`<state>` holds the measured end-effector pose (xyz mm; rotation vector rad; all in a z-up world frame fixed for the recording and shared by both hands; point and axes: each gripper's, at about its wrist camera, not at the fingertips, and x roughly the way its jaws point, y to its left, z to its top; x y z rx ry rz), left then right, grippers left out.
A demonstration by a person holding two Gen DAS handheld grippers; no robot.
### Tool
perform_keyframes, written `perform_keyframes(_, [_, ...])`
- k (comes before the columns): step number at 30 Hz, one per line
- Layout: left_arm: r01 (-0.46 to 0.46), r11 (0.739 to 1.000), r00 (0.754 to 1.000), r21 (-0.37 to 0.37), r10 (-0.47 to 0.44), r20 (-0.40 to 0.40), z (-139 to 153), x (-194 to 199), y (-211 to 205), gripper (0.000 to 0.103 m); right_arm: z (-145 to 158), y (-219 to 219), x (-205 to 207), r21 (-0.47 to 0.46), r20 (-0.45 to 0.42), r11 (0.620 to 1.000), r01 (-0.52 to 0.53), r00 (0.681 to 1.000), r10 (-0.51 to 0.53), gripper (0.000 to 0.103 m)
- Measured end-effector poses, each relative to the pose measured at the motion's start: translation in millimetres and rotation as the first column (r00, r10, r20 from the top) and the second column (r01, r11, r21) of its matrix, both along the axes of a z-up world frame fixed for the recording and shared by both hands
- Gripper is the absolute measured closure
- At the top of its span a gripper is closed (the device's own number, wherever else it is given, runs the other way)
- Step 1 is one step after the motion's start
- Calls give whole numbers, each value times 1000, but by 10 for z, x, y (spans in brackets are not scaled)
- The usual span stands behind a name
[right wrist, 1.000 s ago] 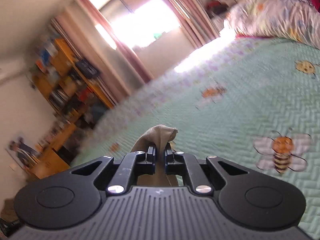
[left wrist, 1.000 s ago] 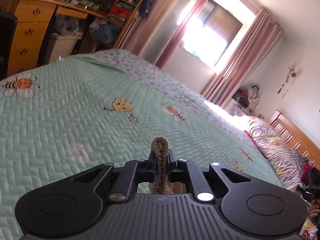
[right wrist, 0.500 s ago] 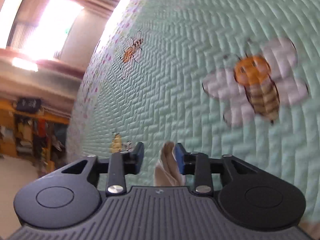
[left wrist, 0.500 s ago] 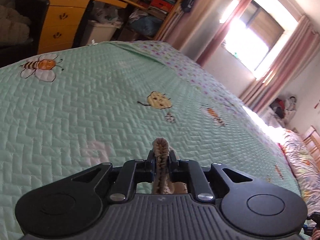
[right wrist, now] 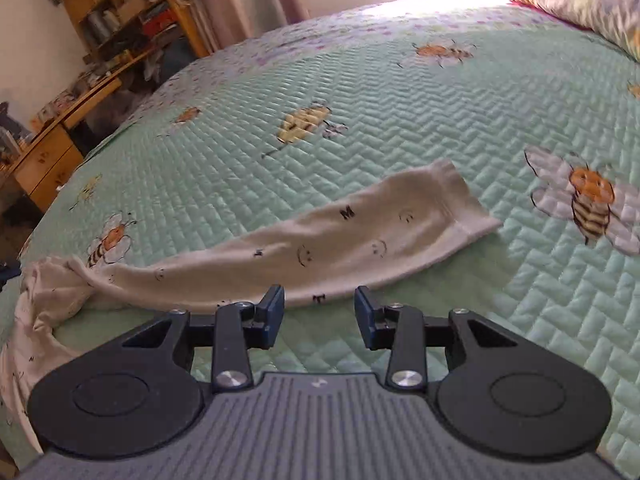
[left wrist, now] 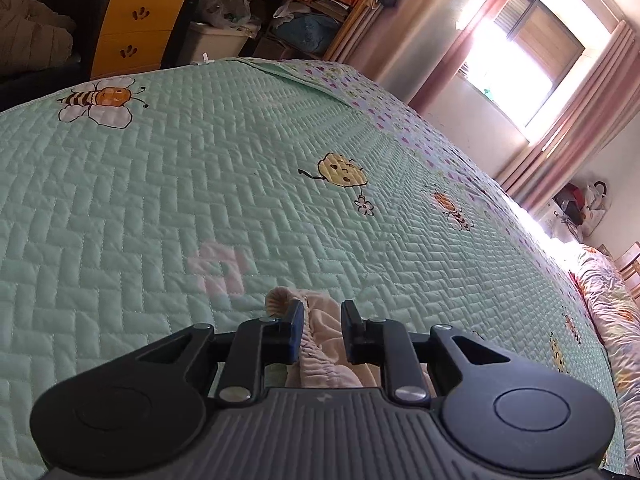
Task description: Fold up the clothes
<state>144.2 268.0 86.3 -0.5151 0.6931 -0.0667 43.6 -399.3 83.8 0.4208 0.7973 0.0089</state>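
Sun is blowing out the pink-curtained window; mint bee-print quilt is covering the bed, orange drawer unit and cluttered shelves sitting behind.

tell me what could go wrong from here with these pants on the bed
1. The left tongs have just been opening with the gathered waistband of the cream printed cotton pants between them; pulling away could snag and drag it.
2. The waist end lies bunched while the leg lies flat, so a fold may come out crooked.
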Motion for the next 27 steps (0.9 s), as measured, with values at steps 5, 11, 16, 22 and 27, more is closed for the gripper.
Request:
perform_keyframes(5, [19,1000,1000,4,-19,6,-11,10,-58,82,-329,-612,-73,336,-95,910,244,970,-225,62])
perform_keyframes(11, [26,1000,1000,17,-26,-9,-81,20,-110,82,-457,-805,107,407,-128,827,389,920,-370,99])
perform_keyframes(16, [51,998,999,29,-51,4,-72,19,-131,82,-70,-598,-125,344,-49,862,373,924,-380,102])
perform_keyframes(22, [36,999,999,23,-36,11,-54,55,-124,82,558,-888,358,499,-83,721,481,855,-513,101])
perform_keyframes(27, [27,999,1000,17,-27,11,-68,94,-126,82,705,-1166,1303,430,-173,702,568,815,-553,62])
